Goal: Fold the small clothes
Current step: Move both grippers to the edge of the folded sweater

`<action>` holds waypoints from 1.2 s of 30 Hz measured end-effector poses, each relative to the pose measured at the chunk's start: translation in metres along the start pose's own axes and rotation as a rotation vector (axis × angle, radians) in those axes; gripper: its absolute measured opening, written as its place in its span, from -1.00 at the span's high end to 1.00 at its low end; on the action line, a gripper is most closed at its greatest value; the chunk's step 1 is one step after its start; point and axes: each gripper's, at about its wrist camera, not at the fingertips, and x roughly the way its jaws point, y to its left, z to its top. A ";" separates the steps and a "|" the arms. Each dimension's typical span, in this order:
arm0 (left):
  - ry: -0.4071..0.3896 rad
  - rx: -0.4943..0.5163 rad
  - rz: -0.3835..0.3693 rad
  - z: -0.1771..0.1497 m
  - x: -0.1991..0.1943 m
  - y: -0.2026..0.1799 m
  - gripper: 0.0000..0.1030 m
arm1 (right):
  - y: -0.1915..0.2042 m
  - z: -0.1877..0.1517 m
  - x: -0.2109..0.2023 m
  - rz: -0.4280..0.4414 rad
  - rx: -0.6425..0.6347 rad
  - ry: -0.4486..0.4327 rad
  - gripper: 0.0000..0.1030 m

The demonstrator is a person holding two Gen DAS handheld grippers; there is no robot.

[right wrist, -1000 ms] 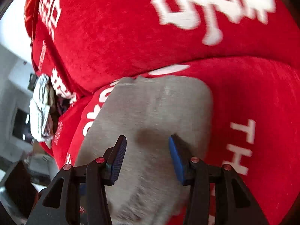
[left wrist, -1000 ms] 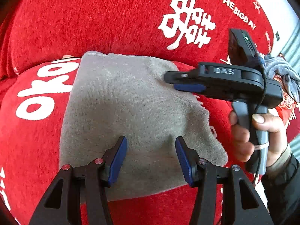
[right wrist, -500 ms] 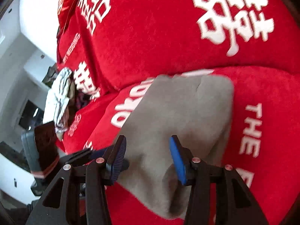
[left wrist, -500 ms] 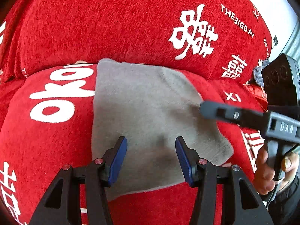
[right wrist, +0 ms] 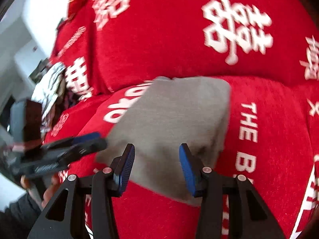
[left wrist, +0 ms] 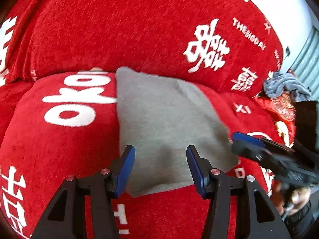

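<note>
A small grey garment point(left wrist: 165, 115), folded into a rough rectangle, lies flat on the red seat cushion point(left wrist: 59, 139) with white lettering. My left gripper point(left wrist: 160, 149) hovers over the garment's near edge, open, with nothing between its blue pads. In the right wrist view the same garment point(right wrist: 175, 115) lies ahead of my right gripper point(right wrist: 156, 147). Its jaws are closing slightly, and no cloth is pinched between them. Each gripper shows blurred in the other's view: the right gripper point(left wrist: 239, 139) by the garment's right corner, the left gripper point(right wrist: 95, 139) by its left corner.
The red backrest point(left wrist: 119, 29) rises right behind the garment. A heap of other clothes point(left wrist: 283, 87) sits at the right end of the sofa. Another patterned heap point(right wrist: 49, 83) lies at the left end. A person's hand point(left wrist: 297, 197) holds the right gripper's handle.
Both grippers have drawn back from the grey garment. The right gripper has swung from over the garment's top right down past its right corner. The garment lies still.
</note>
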 end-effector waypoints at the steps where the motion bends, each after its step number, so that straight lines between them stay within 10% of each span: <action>1: 0.012 0.000 0.013 -0.001 0.004 0.001 -0.07 | 0.009 -0.003 0.001 0.006 -0.029 0.006 0.03; 12: 0.077 -0.034 0.113 -0.020 0.022 0.020 -0.46 | -0.025 -0.034 0.021 -0.062 0.070 0.075 0.03; 16: 0.039 -0.020 0.127 -0.015 0.004 0.019 -0.47 | -0.015 -0.033 0.000 -0.114 0.027 0.037 -0.33; 19: -0.008 -0.007 0.181 -0.003 -0.002 0.018 -0.98 | -0.018 -0.026 -0.016 -0.158 0.034 -0.021 -0.43; 36: 0.104 0.057 0.202 0.050 0.063 0.008 -0.98 | -0.084 0.034 0.058 -0.166 0.281 0.084 -0.46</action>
